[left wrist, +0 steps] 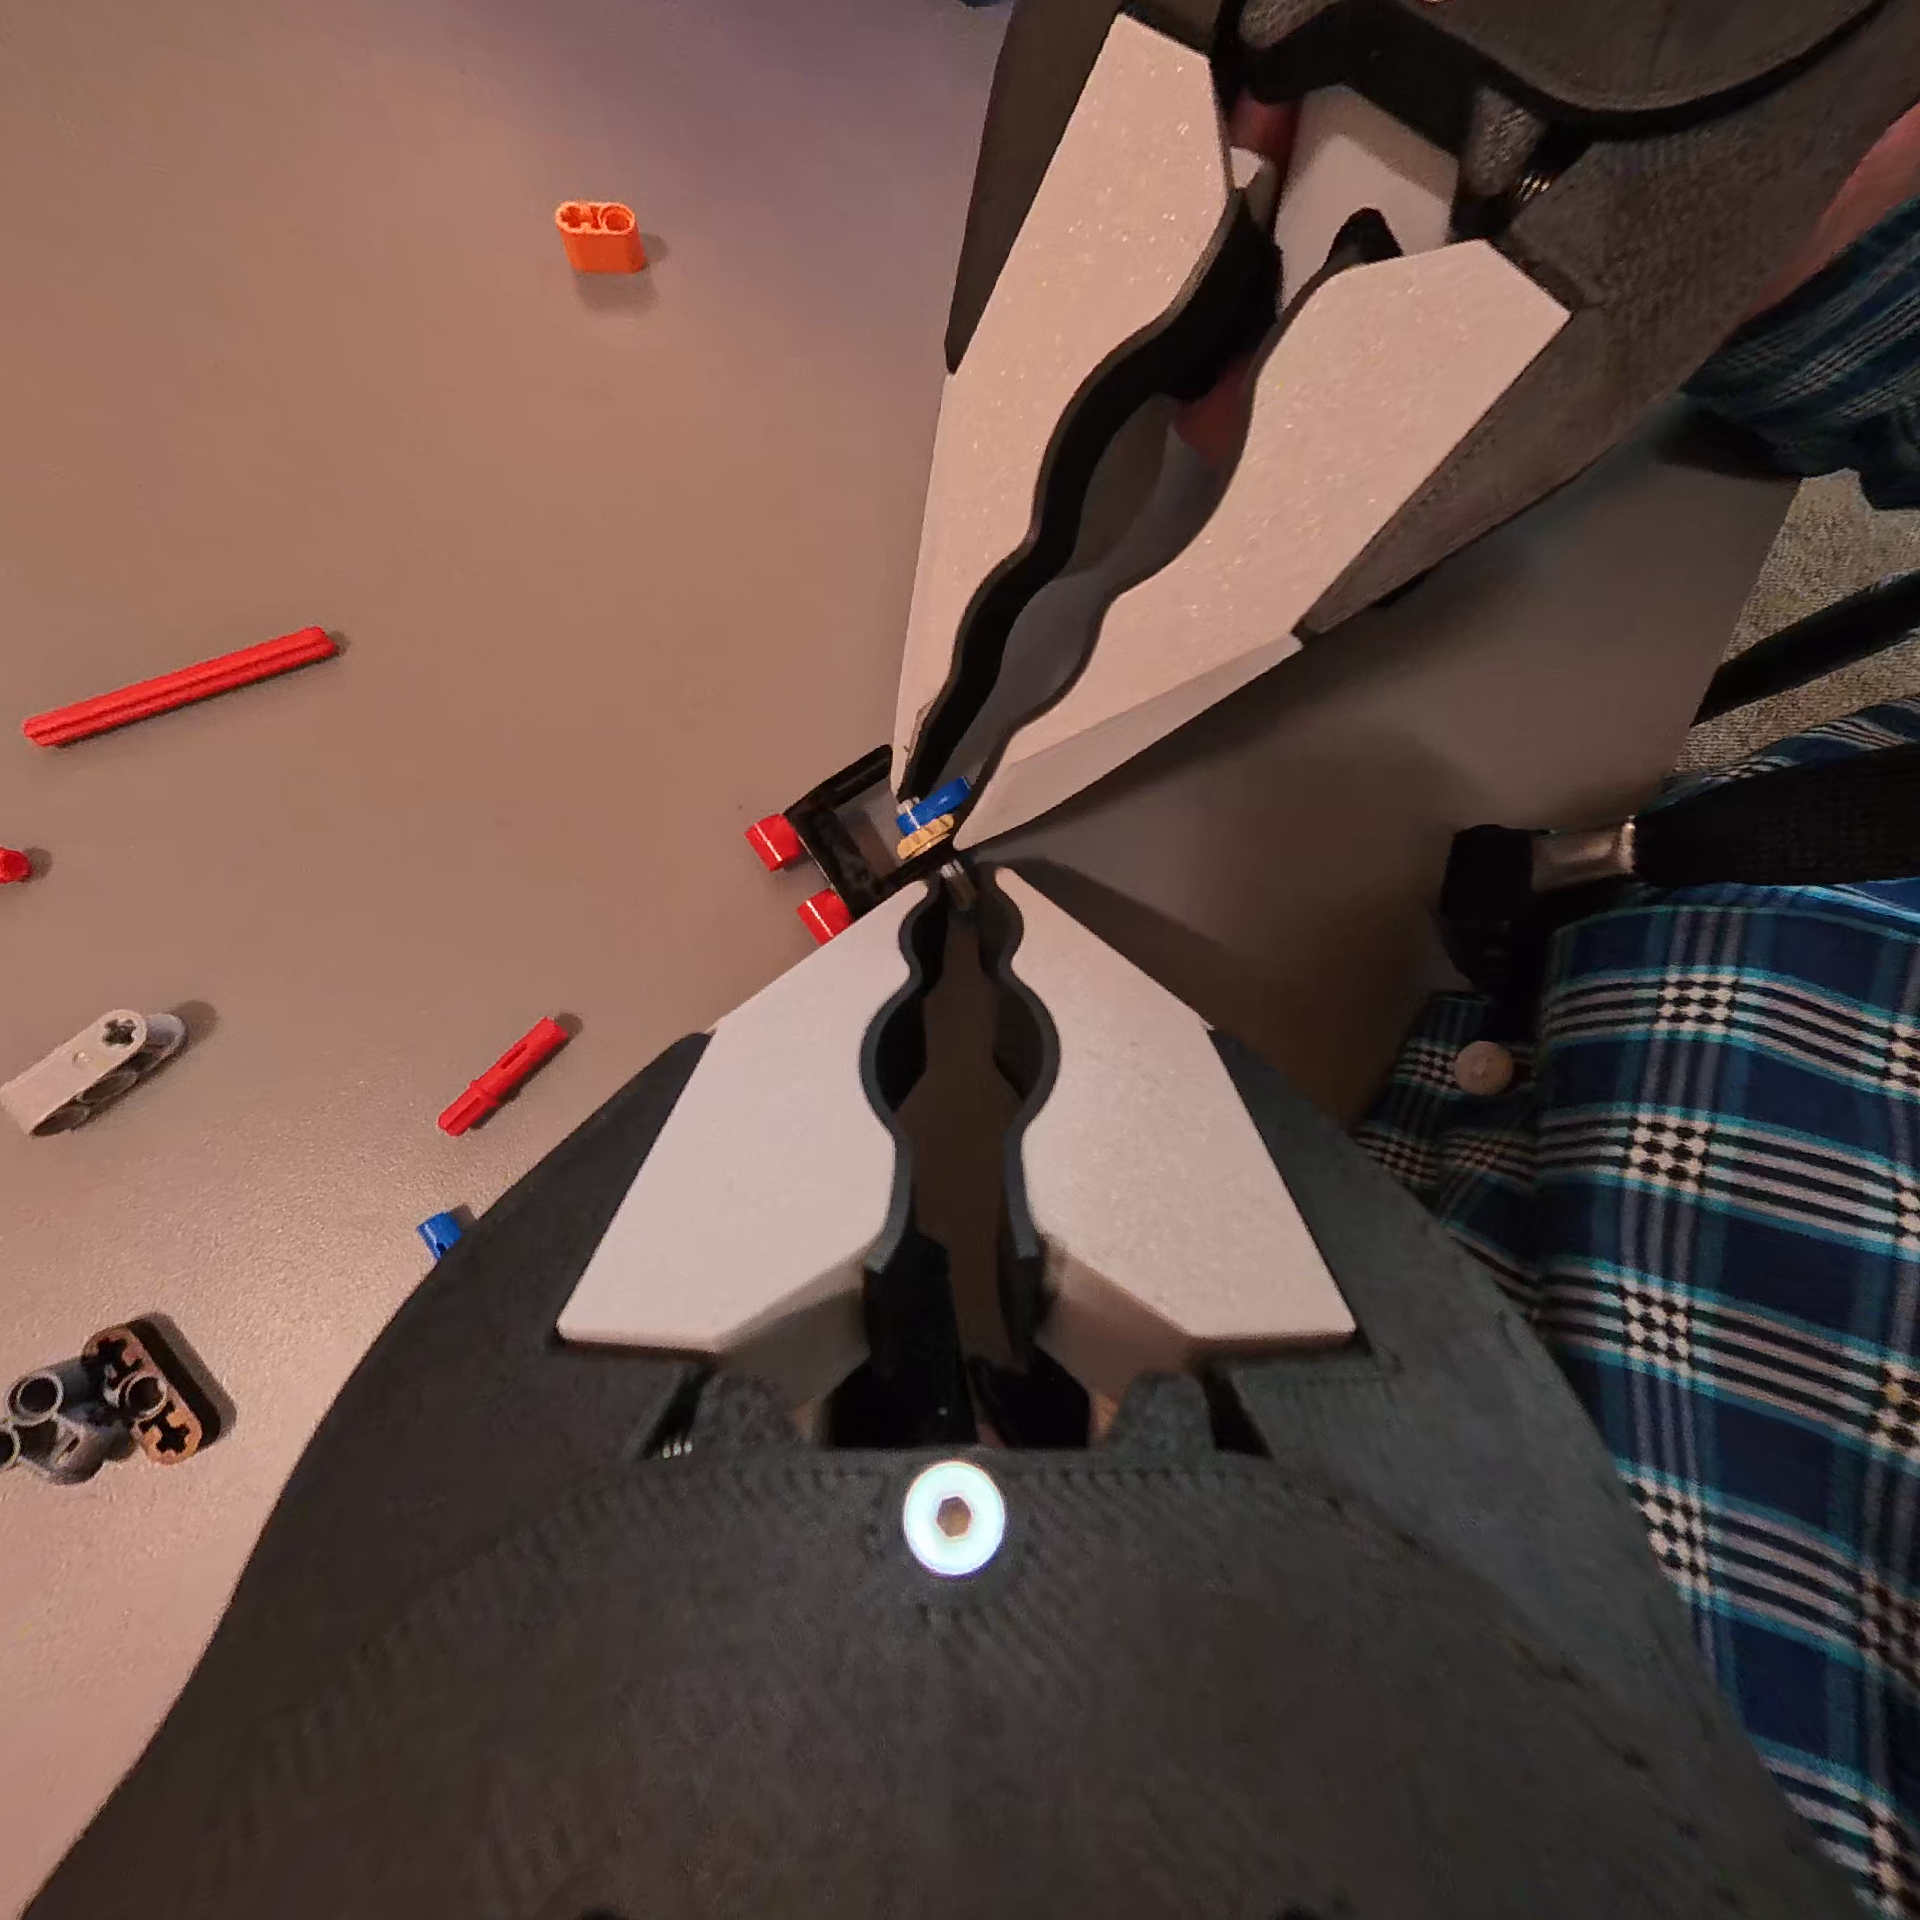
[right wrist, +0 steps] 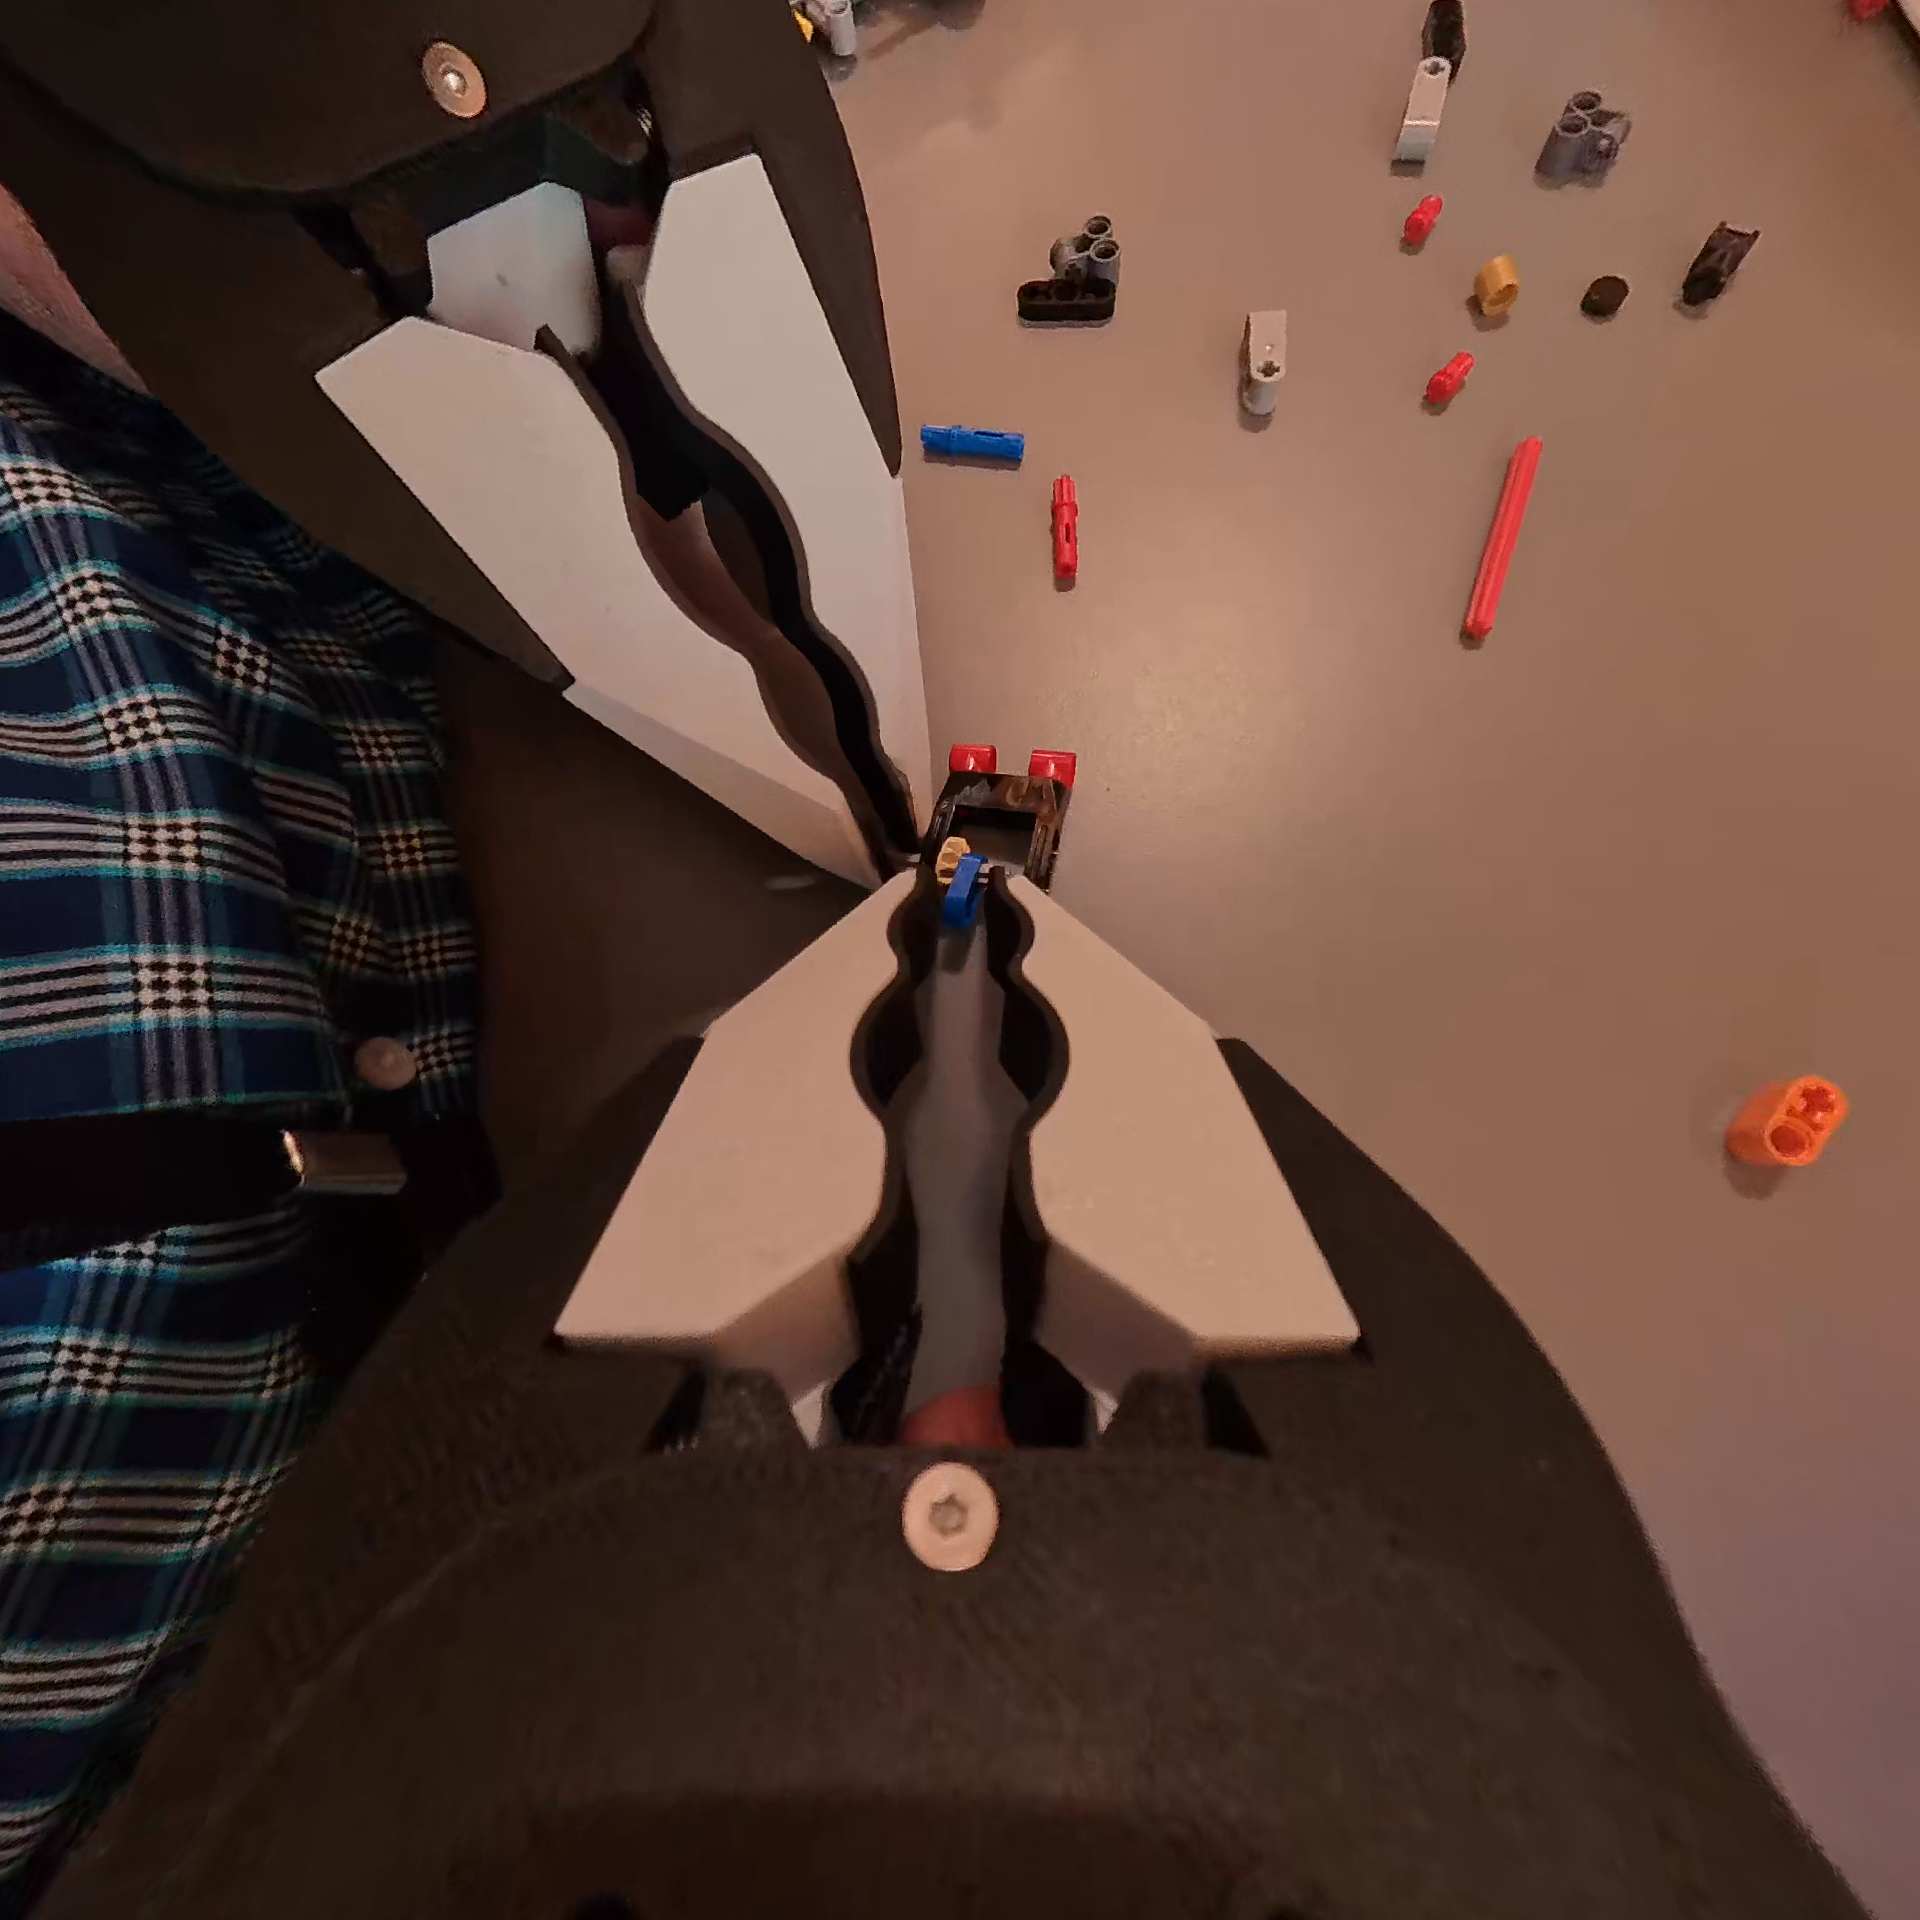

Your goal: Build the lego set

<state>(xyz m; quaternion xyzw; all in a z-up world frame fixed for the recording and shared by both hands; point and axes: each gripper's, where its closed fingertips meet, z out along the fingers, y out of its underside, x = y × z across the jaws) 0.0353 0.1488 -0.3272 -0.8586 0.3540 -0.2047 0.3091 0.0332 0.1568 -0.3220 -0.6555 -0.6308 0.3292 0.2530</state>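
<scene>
A small black frame [left wrist: 836, 831] with two red pins [left wrist: 774, 842] is held just above the table between both grippers. It also shows in the right wrist view [right wrist: 1003, 821]. My right gripper [right wrist: 961, 883] is shut on a blue pin [right wrist: 961, 896] that carries a tan gear [right wrist: 948, 860] at the frame's edge. My left gripper [left wrist: 956, 883] is shut, with a small grey piece [left wrist: 959, 889] pinched at its tips, touching the gear. Each gripper's tips meet the other's at the frame. How the frame joins the pin is hidden.
Loose parts lie on the tan table: an orange connector [left wrist: 601, 237], a long red axle [left wrist: 177, 686], a short red pin [left wrist: 504, 1075], a grey beam [left wrist: 94, 1070], a blue pin [right wrist: 971, 444], a black and grey connector [right wrist: 1075, 275]. A person in a plaid shirt [left wrist: 1714, 1299] sits at the table edge. Both grippers' tips are close together, under 4 cm apart. The long red axle [left wrist: 177, 686] is about 12 cm from my right fingertips. The right camera catches it too, in the right wrist view [right wrist: 1507, 528].
</scene>
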